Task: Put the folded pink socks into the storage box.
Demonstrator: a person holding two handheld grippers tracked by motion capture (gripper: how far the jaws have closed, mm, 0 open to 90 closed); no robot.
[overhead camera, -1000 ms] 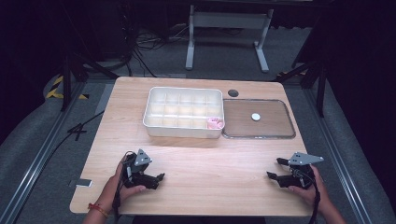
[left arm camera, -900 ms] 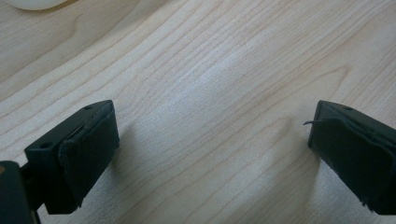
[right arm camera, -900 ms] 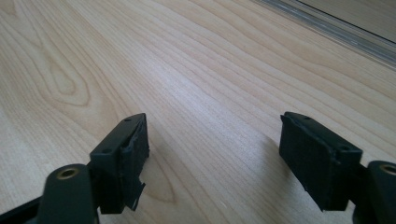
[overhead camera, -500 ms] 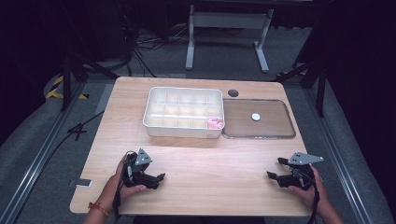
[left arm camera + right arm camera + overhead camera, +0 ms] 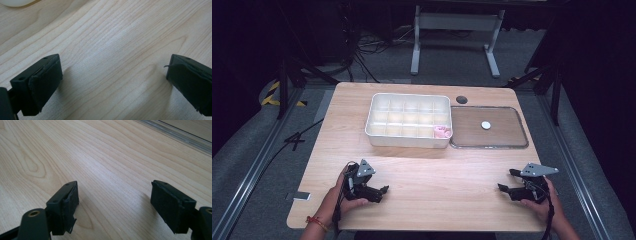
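My left gripper [image 5: 383,190] rests low over the wooden table [image 5: 437,170] near its front left, held by a hand. Its jaws stand wide apart in the left gripper view [image 5: 112,82], with bare wood between them. My right gripper [image 5: 507,180] sits near the front right, also in a hand. It is open [image 5: 115,205] and nothing lies between its pads. A white compartment tray [image 5: 407,141] stands at the middle back, with a pink item [image 5: 442,131] in its front right cell. Beside it lies a clear flat tray [image 5: 512,131] with a small white disc [image 5: 485,125].
A dark round grommet [image 5: 461,99] sits in the tabletop behind the clear tray. The white tray's corner [image 5: 15,2] shows beyond the left jaws. The clear tray's rim [image 5: 180,135] runs past the right jaws. Dark floor, cables and a stand surround the table.
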